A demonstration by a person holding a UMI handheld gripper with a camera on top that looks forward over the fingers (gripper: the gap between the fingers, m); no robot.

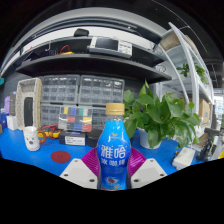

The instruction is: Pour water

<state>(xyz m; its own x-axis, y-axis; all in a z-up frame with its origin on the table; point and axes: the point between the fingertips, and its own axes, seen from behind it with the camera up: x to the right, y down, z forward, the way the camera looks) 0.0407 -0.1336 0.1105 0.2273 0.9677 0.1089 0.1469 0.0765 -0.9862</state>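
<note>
A blue plastic bottle (114,150) with a yellow cap and white Chinese lettering stands upright between my fingers. My gripper (114,170) is shut on it: both magenta pads (92,158) press against the bottle's sides at label height. The bottle hides most of the pads and the space directly ahead of the fingers. Its cap is on. No cup or other vessel for water shows.
A blue tabletop (50,150) runs beneath. A green potted plant (160,115) stands just right of the bottle. A white device (30,110) sits at the left, with a red disc (62,156) near it. Shelves with bins (75,95) fill the back.
</note>
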